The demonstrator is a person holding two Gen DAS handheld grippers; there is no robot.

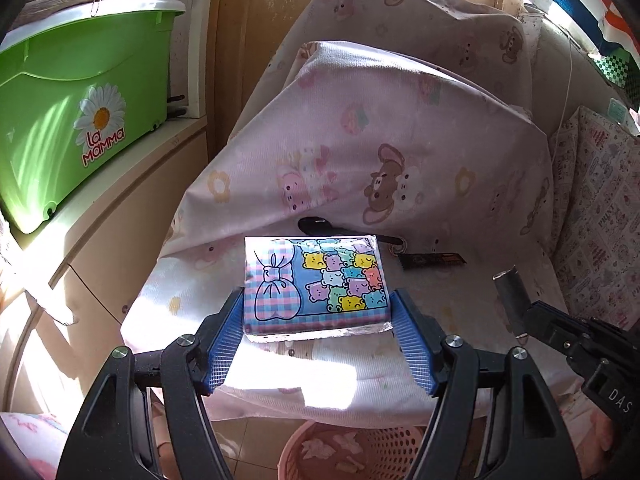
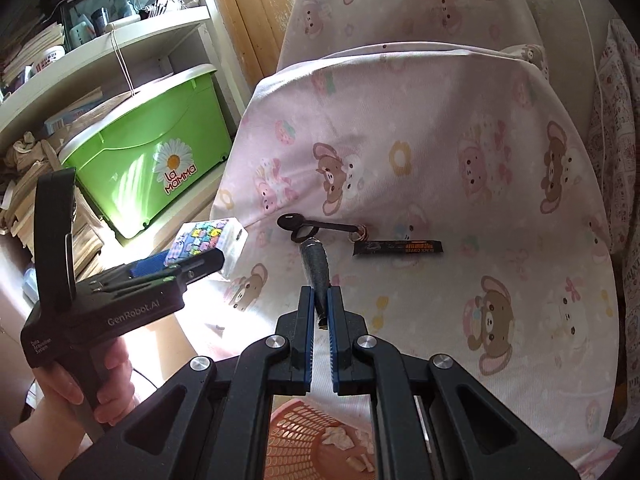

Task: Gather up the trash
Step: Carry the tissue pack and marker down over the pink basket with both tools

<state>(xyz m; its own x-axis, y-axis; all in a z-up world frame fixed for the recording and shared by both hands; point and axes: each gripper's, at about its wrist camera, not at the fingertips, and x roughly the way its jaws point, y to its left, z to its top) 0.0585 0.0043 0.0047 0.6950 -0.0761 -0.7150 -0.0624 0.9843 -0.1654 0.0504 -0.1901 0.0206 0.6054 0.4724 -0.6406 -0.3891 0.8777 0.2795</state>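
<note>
Two tools [image 1: 316, 312] [image 2: 320, 312], tissue pack [image 1: 316, 280], wrapper [image 2: 316, 268] gripped

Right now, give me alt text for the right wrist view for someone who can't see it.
The right gripper is shut on a dark rolled wrapper above a pink bear-print bedsheet. A black spoon and coffee sachet lie beyond; a pink basket sits below.

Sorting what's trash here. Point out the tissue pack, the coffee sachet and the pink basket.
tissue pack [image 1: 316, 282], left wrist view, printed top face.
coffee sachet [image 2: 398, 248], right wrist view, middle of wrapper.
pink basket [image 2: 296, 440], right wrist view, perforated wall.
</note>
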